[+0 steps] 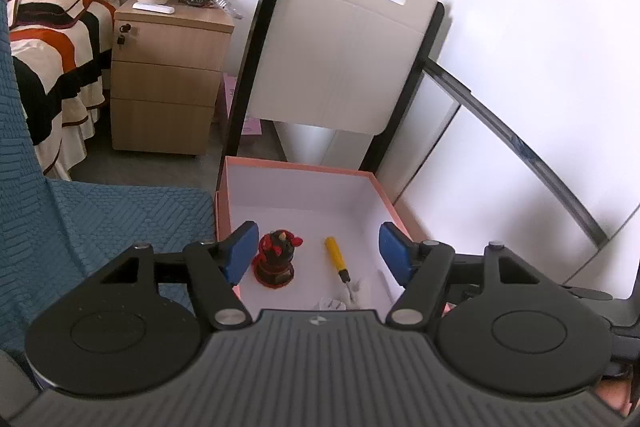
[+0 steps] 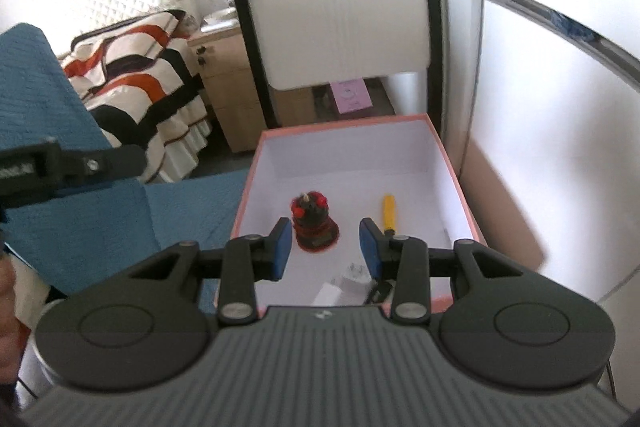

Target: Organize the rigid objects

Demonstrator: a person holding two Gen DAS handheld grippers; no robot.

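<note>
Pink box, white inside, sits on blue-covered seat, open top, up against white chair.

Contents, seen from both wrist cams:
- Red/black figurine, upright on its round base, left half of box floor, vertical long axis. Small pale horn on top.
- Yellow-handled tool, lying flat, right of figurine, well apart from it. Long axis runs roughly front-to-back of box; yellow handle toward far wall, metal tip toward near wall. In right cam the lower end is hidden behind the right finger.
- White plug/adapter at near wall, prongs up-ish; a white block and a dark item beside it, dark one too hidden to ID.

L gripper: fingers wide apart, nothing between pads, hovering above near edge of box. Blue pad sits just left of figurine in view; contact cannot tell, looks above it.

R gripper: fingers apart, nothing held, also over near edge of box, figurine framed between pads in view.

L gripper body visible at left edge of right cam, over the seat.

Bkgd: wood drawer unit, striped bedspread.
</note>
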